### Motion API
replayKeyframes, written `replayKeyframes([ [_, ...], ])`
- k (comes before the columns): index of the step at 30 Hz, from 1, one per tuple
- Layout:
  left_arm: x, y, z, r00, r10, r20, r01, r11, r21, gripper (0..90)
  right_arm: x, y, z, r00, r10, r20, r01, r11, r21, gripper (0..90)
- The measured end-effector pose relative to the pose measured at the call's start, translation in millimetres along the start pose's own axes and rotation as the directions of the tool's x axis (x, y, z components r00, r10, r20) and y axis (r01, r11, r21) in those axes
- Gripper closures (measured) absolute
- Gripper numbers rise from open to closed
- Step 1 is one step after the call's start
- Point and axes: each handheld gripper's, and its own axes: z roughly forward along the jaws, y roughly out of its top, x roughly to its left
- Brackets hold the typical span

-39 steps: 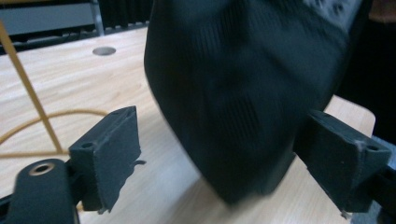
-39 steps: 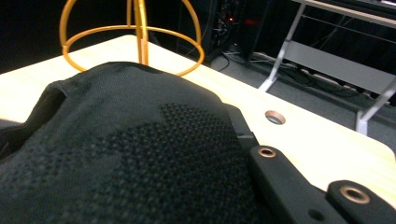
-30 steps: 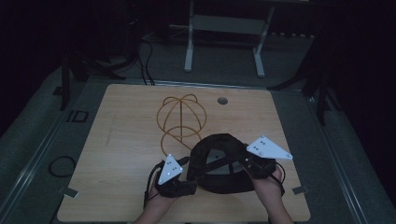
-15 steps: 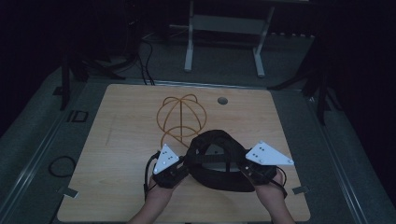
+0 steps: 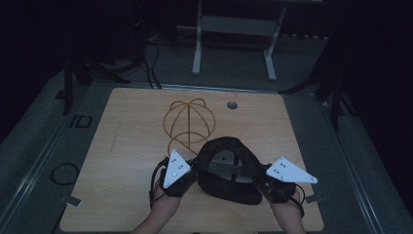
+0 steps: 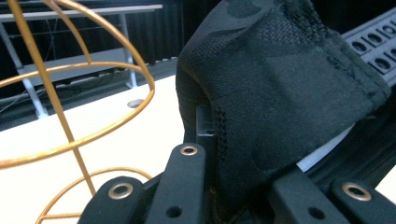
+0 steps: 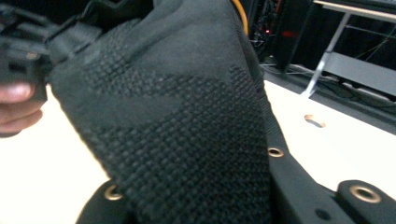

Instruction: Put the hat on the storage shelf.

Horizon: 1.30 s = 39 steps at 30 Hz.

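A black knitted cap (image 5: 228,168) hangs over the front middle of the wooden table (image 5: 122,146), its opening turned up and a grey lining visible inside. My left gripper (image 5: 187,173) is shut on the cap's left rim and my right gripper (image 5: 265,178) is shut on its right rim. In the left gripper view the cap fabric (image 6: 280,93) is pinched in the gripper (image 6: 233,186). In the right gripper view the cap (image 7: 177,116) covers the gripper (image 7: 196,186). A gold wire globe-shaped stand (image 5: 189,122) sits just behind the cap and shows close by as the gold wire stand (image 6: 70,140).
A round cable hole (image 5: 232,105) lies in the tabletop behind the stand. A white metal frame (image 5: 234,29) stands on the floor beyond the table. A coiled cable (image 5: 63,173) lies on the floor at the left. The other hand (image 7: 18,102) shows past the cap.
My right gripper has shifted right and toward the table's front edge, so the cap spreads wider between the two grippers. My left gripper has barely moved.
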Motion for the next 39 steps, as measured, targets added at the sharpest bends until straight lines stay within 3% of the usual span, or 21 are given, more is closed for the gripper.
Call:
replayKeyframes([
  [4, -1.6, 5.2, -1.5, 1.0000, -0.005, 0.009, 0.005, 0.9999, -0.011, 88.1, 0.6, -9.1, -6.1, 0.9997, 0.014, -0.020, -0.014, 1.000, -0.002, 68.1],
  [8, -3.9, 9.3, -1.8, 0.9998, 0.003, 0.018, -0.003, 1.0000, -0.009, 88.1, -1.6, -16.2, -12.2, 0.9967, 0.027, -0.077, -0.025, 0.999, 0.025, 47.3],
  [10, -4.6, 11.1, -2.2, 0.9998, 0.000, 0.022, 0.001, 0.9998, -0.018, 88.1, -2.1, -17.9, -14.6, 0.9953, 0.030, -0.092, -0.027, 0.999, 0.032, 44.5],
  [14, -10.3, 16.0, -2.6, 0.9991, 0.019, 0.039, -0.018, 0.9996, -0.022, 88.1, -2.8, -28.5, -25.2, 0.9837, 0.003, -0.180, 0.013, 0.996, 0.088, 34.6],
  [24, -20.2, 24.8, -7.9, 0.9972, 0.051, 0.055, -0.048, 0.9976, -0.049, 88.1, -6.4, -49.7, -46.2, 0.9524, -0.030, -0.303, 0.079, 0.986, 0.149, 30.4],
  [25, -20.2, 24.8, -7.9, 0.9972, 0.051, 0.055, -0.048, 0.9976, -0.049, 88.0, -6.4, -49.7, -46.2, 0.9524, -0.030, -0.303, 0.079, 0.986, 0.149, 30.4],
  [26, -20.3, 25.5, -8.7, 0.9971, 0.052, 0.056, -0.049, 0.9974, -0.052, 88.0, -9.9, -53.2, -51.7, 0.9440, -0.026, -0.329, 0.086, 0.982, 0.168, 33.3],
  [29, -18.2, 26.8, -11.5, 0.9970, 0.033, 0.070, -0.029, 0.9972, -0.069, 88.0, -19.1, -57.1, -61.0, 0.9361, 0.009, -0.352, 0.060, 0.981, 0.186, 33.6],
  [30, -18.6, 27.2, -12.4, 0.9966, 0.040, 0.072, -0.035, 0.9967, -0.074, 88.0, -19.1, -57.1, -61.0, 0.9361, 0.009, -0.352, 0.060, 0.981, 0.186, 33.6],
  [33, -19.9, 28.4, -15.1, 0.9933, 0.069, 0.093, -0.060, 0.9935, -0.097, 88.0, -33.8, -54.7, -76.9, 0.9529, 0.006, -0.303, 0.043, 0.987, 0.153, 35.6],
  [34, -19.8, 28.8, -15.9, 0.9916, 0.078, 0.103, -0.068, 0.9925, -0.102, 88.0, -33.8, -54.7, -76.9, 0.9529, 0.006, -0.303, 0.043, 0.987, 0.153, 35.6],
  [35, -19.7, 29.1, -16.8, 0.9913, 0.092, 0.095, -0.082, 0.9913, -0.103, 88.0, -38.0, -52.0, -80.7, 0.9591, 0.001, -0.283, 0.038, 0.991, 0.131, 36.3],
  [36, -17.7, 29.2, -16.9, 0.9899, 0.092, 0.108, -0.081, 0.9913, -0.103, 87.9, -45.6, -44.0, -87.2, 0.9649, -0.010, -0.263, 0.031, 0.997, 0.076, 38.3],
  [37, -15.8, 28.8, -17.1, 0.9880, 0.089, 0.126, -0.076, 0.9913, -0.107, 87.9, -45.6, -44.0, -87.2, 0.9649, -0.010, -0.263, 0.031, 0.997, 0.076, 38.3],
  [38, -12.8, 28.0, -17.4, 0.9863, 0.089, 0.139, -0.074, 0.9912, -0.110, 87.9, -47.1, -40.8, -88.3, 0.9681, -0.023, -0.249, 0.039, 0.997, 0.060, 38.5],
  [39, -10.5, 27.6, -17.7, 0.9831, 0.094, 0.157, -0.077, 0.9905, -0.114, 87.9, -48.9, -32.2, -88.0, 0.9723, -0.064, -0.225, 0.072, 0.997, 0.027, 41.2],
])
